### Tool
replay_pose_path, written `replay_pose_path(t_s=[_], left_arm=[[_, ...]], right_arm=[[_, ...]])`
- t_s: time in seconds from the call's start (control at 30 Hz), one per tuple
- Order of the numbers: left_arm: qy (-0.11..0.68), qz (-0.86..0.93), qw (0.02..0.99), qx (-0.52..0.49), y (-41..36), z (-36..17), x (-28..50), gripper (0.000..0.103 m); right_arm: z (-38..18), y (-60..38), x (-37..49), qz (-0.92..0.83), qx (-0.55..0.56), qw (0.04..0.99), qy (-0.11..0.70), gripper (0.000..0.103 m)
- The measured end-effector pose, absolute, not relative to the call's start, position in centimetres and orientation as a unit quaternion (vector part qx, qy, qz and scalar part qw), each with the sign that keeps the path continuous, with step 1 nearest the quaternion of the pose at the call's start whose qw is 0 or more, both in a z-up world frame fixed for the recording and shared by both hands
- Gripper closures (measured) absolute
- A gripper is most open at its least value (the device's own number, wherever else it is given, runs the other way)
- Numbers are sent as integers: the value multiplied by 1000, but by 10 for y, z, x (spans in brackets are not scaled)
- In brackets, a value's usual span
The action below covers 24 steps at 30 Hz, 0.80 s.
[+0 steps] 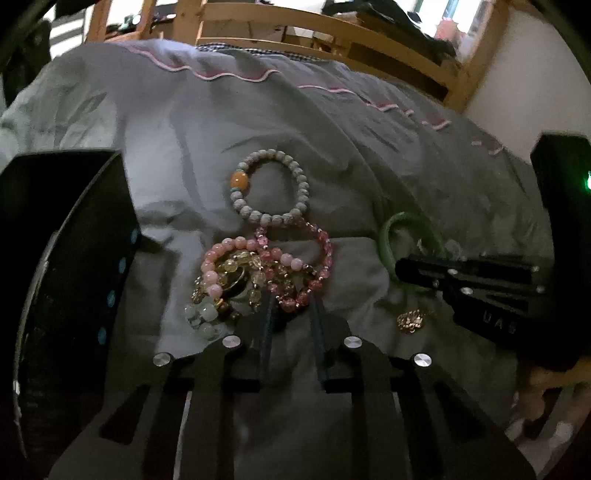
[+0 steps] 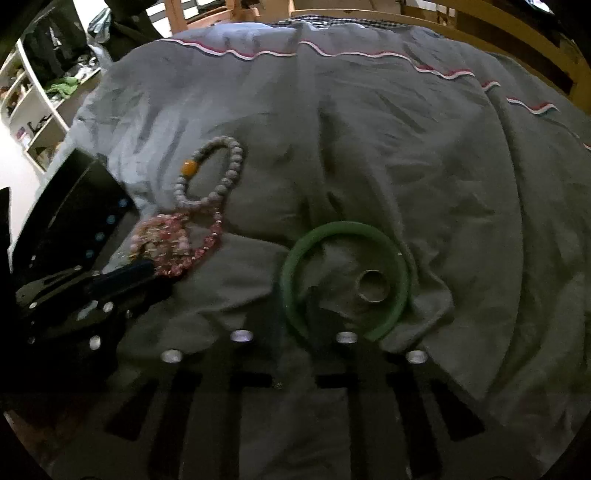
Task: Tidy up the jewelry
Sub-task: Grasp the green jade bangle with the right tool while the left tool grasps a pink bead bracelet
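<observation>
A grey bead bracelet with an orange bead (image 1: 269,188) lies on the grey bedspread (image 1: 369,155). Below it is a tangle of pink and clear bead bracelets (image 1: 258,277). My left gripper (image 1: 293,306) is open, its fingertips at the near edge of the tangle, around some pink beads. A green bangle (image 2: 343,277) lies to the right with a metal ring (image 2: 373,286) inside it. My right gripper (image 2: 295,314) is open, its fingertips at the bangle's near rim. A gold piece (image 1: 412,321) lies near the right gripper.
A black box with blue dots (image 1: 74,258) stands at the left, also in the right wrist view (image 2: 74,218). A wooden bed frame (image 1: 314,33) runs along the back. White shelves (image 2: 33,110) stand far left.
</observation>
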<state>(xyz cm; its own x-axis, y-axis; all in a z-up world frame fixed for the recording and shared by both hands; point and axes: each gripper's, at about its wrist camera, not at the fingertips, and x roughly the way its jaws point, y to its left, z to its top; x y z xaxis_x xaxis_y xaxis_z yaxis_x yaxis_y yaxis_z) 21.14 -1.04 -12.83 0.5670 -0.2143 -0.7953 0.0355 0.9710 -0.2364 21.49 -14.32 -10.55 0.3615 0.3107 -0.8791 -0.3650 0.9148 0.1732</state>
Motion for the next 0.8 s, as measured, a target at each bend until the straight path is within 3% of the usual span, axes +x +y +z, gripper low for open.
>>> replay_pose_path(t_s=[0.07,0.47,0.7,0.73,0.8], left_arm=[[458,-71,880,-100,-9,-126,210,89],[426,-84,895,-96,-17,-103,203,89],[394,-84,910,-100,-13,-79,192,94],[392,-84,911,-101,-13,-76,191,95],[387,-83,913,-101,-14,-72,188,95]], right_arm=[[-101,-146,214,207,-13,827,522,103],[-54,-170,215,225,87,858,453,103],[-56,-162,208,216,32,861,460,100],[-61,-157,208,214,20,858,466,95],[-75,-147,207,209,-12,859,467,42]])
